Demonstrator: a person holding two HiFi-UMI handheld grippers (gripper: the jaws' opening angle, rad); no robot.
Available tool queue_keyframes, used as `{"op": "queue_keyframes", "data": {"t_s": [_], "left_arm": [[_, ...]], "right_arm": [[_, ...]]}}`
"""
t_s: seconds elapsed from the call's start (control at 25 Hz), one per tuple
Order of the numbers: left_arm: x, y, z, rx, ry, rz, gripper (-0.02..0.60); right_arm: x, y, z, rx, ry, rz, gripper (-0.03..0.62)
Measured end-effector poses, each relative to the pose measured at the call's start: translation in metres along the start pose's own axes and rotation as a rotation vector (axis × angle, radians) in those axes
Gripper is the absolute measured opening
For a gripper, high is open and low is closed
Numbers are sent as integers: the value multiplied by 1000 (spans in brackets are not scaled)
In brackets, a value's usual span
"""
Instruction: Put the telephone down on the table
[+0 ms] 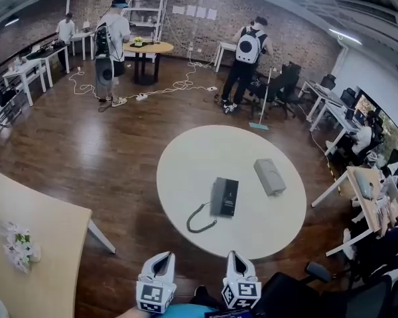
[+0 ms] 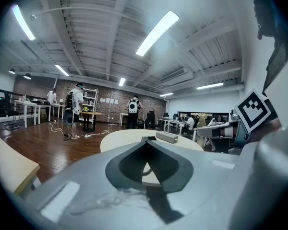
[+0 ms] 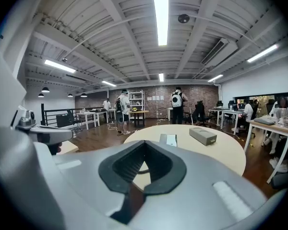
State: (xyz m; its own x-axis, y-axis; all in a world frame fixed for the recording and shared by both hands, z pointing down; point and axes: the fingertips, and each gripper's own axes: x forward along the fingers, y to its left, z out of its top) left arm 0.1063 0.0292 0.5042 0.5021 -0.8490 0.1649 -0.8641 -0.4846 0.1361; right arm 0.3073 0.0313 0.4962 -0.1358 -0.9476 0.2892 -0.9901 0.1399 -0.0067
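Observation:
A dark grey telephone [image 1: 224, 197] lies flat near the middle of the round white table [image 1: 186, 158], its coiled cord [image 1: 200, 220] trailing toward the near edge. In the right gripper view the telephone [image 3: 169, 139] lies just beyond the jaw tips. My left gripper [image 1: 162, 257] and right gripper [image 1: 236, 254] hover side by side off the table's near edge, both pointing at it. Neither touches the telephone. In the left gripper view the left gripper [image 2: 145, 139] has its jaws together, with nothing between them. The right gripper [image 3: 145, 142] is shut and empty too.
A grey oblong box [image 1: 270, 176] lies on the table to the right of the telephone. A pale wooden table [image 1: 46, 230] stands at the left with a small white bunch [image 1: 18, 245] on it. An office chair [image 1: 318, 287] is at lower right. People stand at far desks.

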Motion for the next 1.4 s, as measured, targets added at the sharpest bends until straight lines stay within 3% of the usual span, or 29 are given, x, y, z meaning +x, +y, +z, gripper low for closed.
{"op": "queue_keyframes", "data": {"t_s": [0.36, 0.72, 1.12, 1.4], "left_arm": [[32, 22, -1, 11, 21, 38, 11], [139, 27, 32, 77, 33, 47, 11], [240, 1, 44, 136, 63, 64, 11], [266, 0, 30, 157, 102, 39, 11]], "right_arm": [[45, -29, 9, 3, -17, -18, -6], [139, -96, 18, 19, 32, -15, -6], [224, -142, -4, 26, 131, 143, -3], [262, -156, -26, 87, 213, 239, 73]]}}
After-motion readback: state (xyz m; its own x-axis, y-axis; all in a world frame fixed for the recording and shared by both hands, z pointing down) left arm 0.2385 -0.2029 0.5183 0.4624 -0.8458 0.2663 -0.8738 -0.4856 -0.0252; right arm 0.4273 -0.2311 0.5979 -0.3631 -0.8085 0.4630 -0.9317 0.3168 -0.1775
